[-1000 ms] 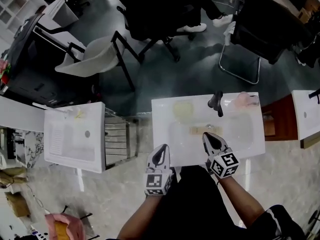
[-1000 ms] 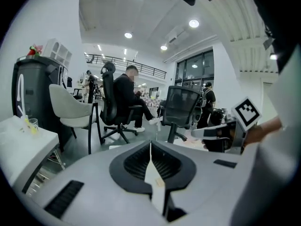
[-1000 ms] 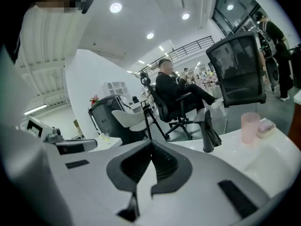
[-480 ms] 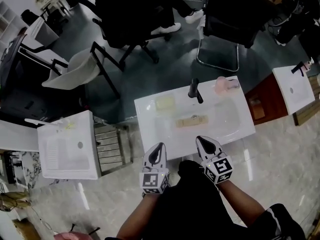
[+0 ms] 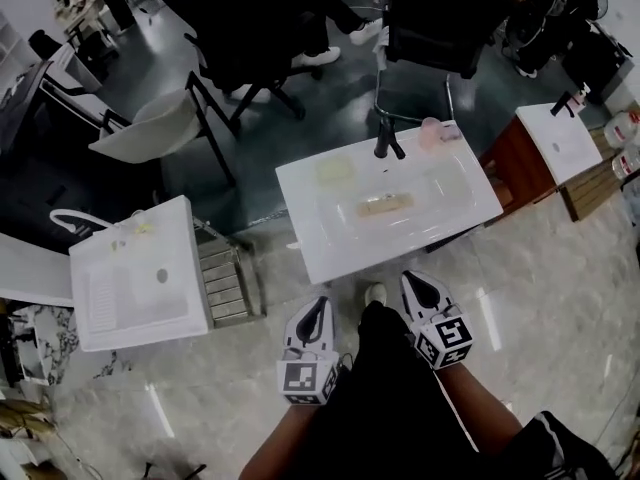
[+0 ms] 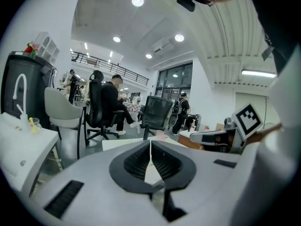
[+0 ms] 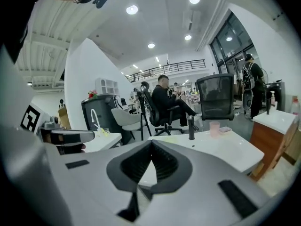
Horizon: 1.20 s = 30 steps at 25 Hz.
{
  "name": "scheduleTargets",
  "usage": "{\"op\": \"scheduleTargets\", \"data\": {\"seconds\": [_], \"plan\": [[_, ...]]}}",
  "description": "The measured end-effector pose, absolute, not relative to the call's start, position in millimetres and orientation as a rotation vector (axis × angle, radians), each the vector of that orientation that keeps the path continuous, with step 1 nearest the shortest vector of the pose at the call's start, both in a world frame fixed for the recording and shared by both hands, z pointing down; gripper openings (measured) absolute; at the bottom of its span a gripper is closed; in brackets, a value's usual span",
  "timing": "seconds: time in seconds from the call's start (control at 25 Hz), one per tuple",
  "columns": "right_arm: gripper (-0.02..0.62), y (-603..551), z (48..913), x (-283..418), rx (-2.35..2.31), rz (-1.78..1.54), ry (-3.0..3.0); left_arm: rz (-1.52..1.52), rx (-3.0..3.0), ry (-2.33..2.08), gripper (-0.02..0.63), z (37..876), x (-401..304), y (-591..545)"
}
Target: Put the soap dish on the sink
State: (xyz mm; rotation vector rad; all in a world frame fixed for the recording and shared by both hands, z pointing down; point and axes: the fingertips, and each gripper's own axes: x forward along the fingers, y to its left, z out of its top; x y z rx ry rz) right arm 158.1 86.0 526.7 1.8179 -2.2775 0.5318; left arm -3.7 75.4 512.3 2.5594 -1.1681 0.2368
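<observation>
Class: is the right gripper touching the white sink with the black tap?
Apart. The head view shows a strip of floor between the right gripper and the sink's near edge.

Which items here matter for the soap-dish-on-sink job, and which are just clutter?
Job: middle sink; tan oblong piece in its basin, likely the soap dish; left gripper and right gripper, jaws shut, empty.
Lying about: pink cup; pale yellow pad on the rim; second sink at left; grey chair.
</observation>
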Motion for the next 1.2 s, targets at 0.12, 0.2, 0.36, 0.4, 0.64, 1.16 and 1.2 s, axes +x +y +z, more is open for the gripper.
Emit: {"op": "scheduleTargets", "data": {"seconds": [0.12,0.2,0.36,0.4,0.64,1.16,1.2], "plan": [[0.000,127,526,121,1.813,0.531,-2.269,0.220,2.535,-1.193,0.012,517,-50,111],[0.000,150,528,101,1.816,0.530,-2.240,0.221,2.522,-1.215,0.012,521,-77,128],[0.000,188,531,75,1.820,0.535,-2.179,0.221,2.538,-1.220,0.012,519,-111,155],[0.000,195,530,72,1.819,0.524,-2.171,0.220,2.549,-1.216,0.012,517,-115,160],[0.000,212,512,75,1.838,0.447,-2.162,0.203,2.569,-1.219,0.012,508,-118,170],[0.000,212,471,135,1.978,0.322,-2.146,0.187,2.656,-1.155,0.012,484,-67,149],[0.000,213,467,140,1.992,0.313,-2.138,0.184,2.660,-1.143,0.012,483,-63,149]]}}
